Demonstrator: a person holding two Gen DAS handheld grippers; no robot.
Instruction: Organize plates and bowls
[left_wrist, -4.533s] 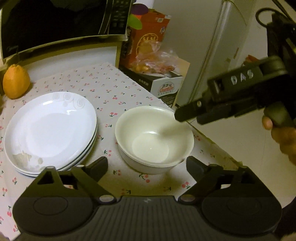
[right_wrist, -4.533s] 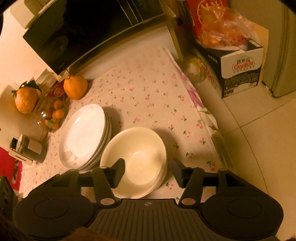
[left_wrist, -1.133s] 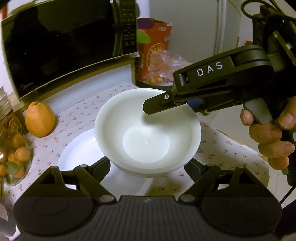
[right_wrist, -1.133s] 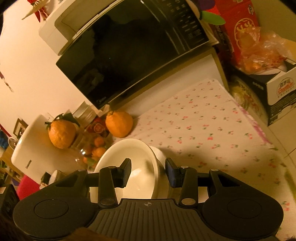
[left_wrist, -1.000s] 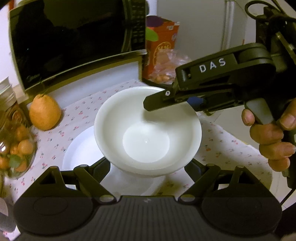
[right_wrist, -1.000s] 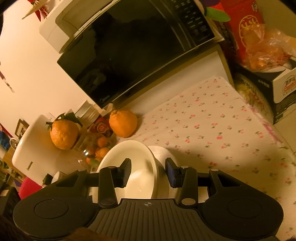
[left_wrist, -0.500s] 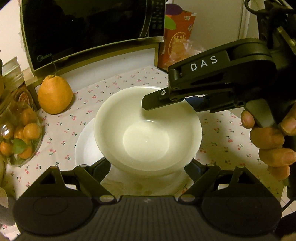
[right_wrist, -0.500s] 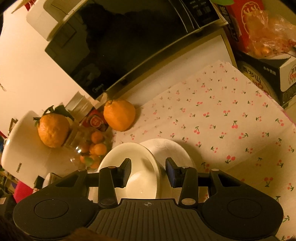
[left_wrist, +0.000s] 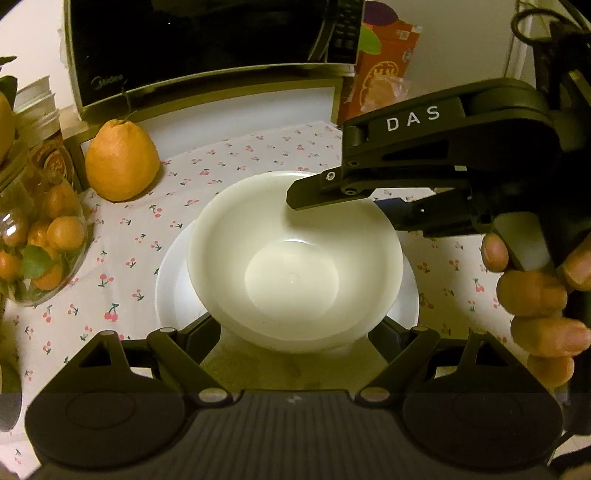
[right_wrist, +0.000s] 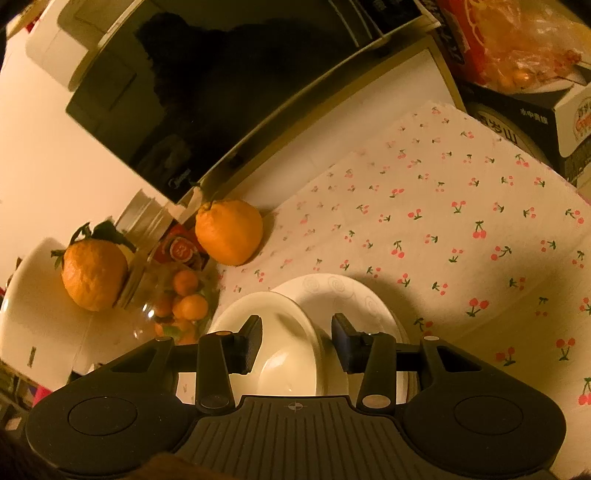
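Note:
A white bowl (left_wrist: 291, 273), which looks like two nested, hangs over the stack of white plates (left_wrist: 173, 280) on the cherry-print cloth. Whether its base touches the top plate is hidden. My left gripper (left_wrist: 295, 332) stands wide, with one finger against each side of the bowl. From the right, my right gripper (left_wrist: 340, 206) straddles the bowl's far rim, one finger inside and one outside. The right wrist view shows the same: the right gripper (right_wrist: 297, 343) over the rim of the bowl (right_wrist: 280, 354), with the plates (right_wrist: 354, 295) just beyond.
A large orange (left_wrist: 120, 162) sits behind the plates, below the microwave (left_wrist: 207, 48). A glass jar of small oranges (left_wrist: 33, 236) stands at the left, close to the plates. Boxes (right_wrist: 535, 122) stand past the cloth's right edge. A hand (left_wrist: 535, 295) holds the right gripper.
The bowl was lifted off the cloth and carried left over the plates. In the last second both grippers sank with it, and the plates now lie close under it.

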